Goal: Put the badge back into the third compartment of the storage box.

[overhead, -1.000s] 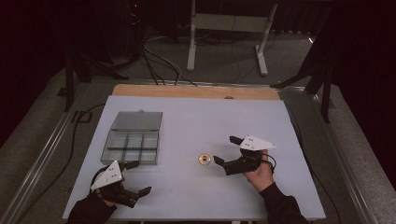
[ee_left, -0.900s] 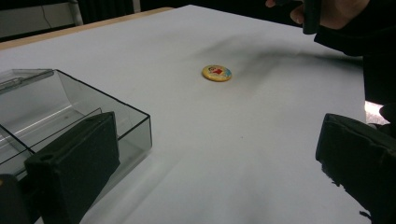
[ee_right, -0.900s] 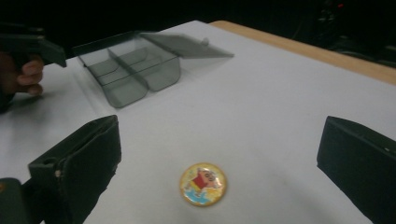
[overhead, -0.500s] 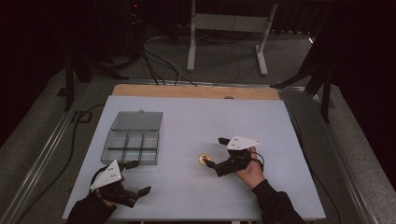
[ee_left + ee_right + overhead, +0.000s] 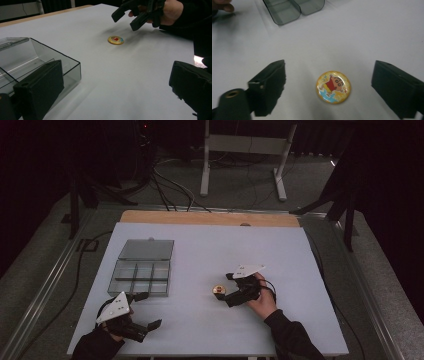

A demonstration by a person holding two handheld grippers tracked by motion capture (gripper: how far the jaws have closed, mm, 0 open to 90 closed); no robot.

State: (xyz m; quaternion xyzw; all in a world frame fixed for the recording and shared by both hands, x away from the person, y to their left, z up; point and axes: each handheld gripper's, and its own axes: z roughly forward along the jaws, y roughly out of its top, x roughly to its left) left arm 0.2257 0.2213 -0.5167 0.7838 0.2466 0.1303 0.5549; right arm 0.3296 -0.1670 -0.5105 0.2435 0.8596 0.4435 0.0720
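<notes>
The right gripper (image 5: 229, 290) is held low over the white table (image 5: 280, 250) with its jaws spread wide. A round badge (image 5: 218, 290) lies flat on the table just ahead of the jaw tips and level with the gap between them, touching neither jaw.

In the right gripper view the badge (image 5: 333, 86) sits between the two black jaws, slightly nearer the far end of the gap. This view resolves its face: a yellow-orange field with a cartoon child figure in a red top and light blue patches below. No lettering can be read on it. From the high view the same badge is a small gold disc with no legible detail.

The left gripper (image 5: 145, 310) is held at the near left corner of the table, jaws spread, nothing between them. In the left gripper view the badge (image 5: 115, 40) lies well ahead of the jaws, and the right gripper (image 5: 130, 17) hangs just beyond it, gripped by a hand (image 5: 172, 10).

A clear grey compartment box (image 5: 141, 270) with its lid swung open stands just ahead of the left gripper. The left gripper view shows its near corner (image 5: 50, 62) beside the left-hand jaw. The high view shows its divided cells; their contents cannot be told.
</notes>
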